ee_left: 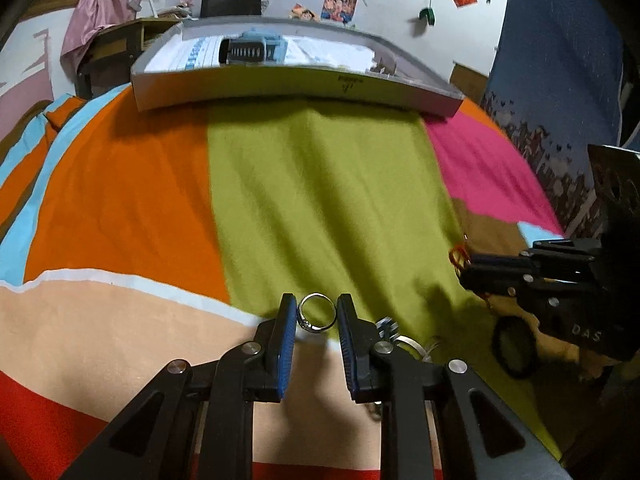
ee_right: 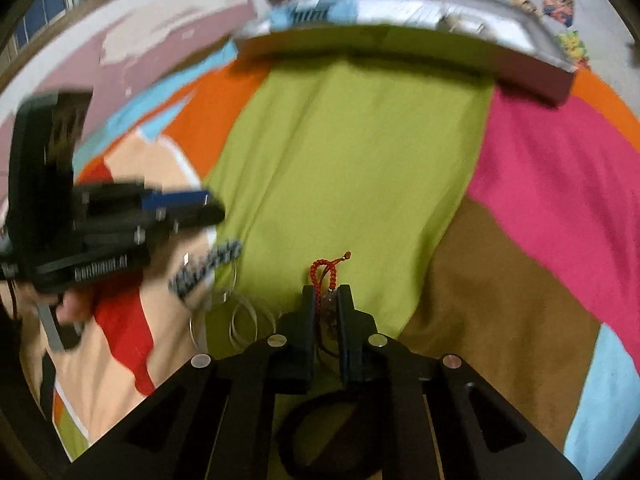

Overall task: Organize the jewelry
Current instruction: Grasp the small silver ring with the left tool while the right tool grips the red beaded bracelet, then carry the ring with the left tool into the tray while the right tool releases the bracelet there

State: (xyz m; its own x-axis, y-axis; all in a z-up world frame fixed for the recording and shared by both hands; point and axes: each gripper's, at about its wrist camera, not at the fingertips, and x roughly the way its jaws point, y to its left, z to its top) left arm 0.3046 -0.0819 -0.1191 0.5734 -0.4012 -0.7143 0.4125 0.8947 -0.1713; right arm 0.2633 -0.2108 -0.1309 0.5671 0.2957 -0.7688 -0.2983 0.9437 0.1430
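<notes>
Between the blue pads of the left gripper (ee_left: 318,316), a silver ring (ee_left: 318,317) sits pinched upright, touched on both sides, the jaws drawn narrow around it. Off to the right, the right gripper (ee_right: 326,300) has its jaws nearly closed on a red beaded bracelet (ee_right: 326,270), the loop of beads poking up past the fingertips. Both loads look lifted just clear of the patchwork bedspread (ee_left: 320,192). The destination, by my reading, is the grey tray (ee_left: 296,88) at the far edge of the bed, well apart from both tools.

To carry this off well: keep the squeeze on the ring steady (a thin hoop held edge-on could flip out sideways), travel level, and only let go once it is over the tray's rim. The bracelet dangles, so a slow move should stop it swinging.

Left gripper points straight ahead at the tray, low and roughly level. The right one comes in from the side in the left view, also low; its own view is blurred. More pieces wait near the tools: a blue-grey woven band (ee_right: 208,266), thin silver hoops (ee_right: 240,322) and a black band (ee_left: 514,346)
</notes>
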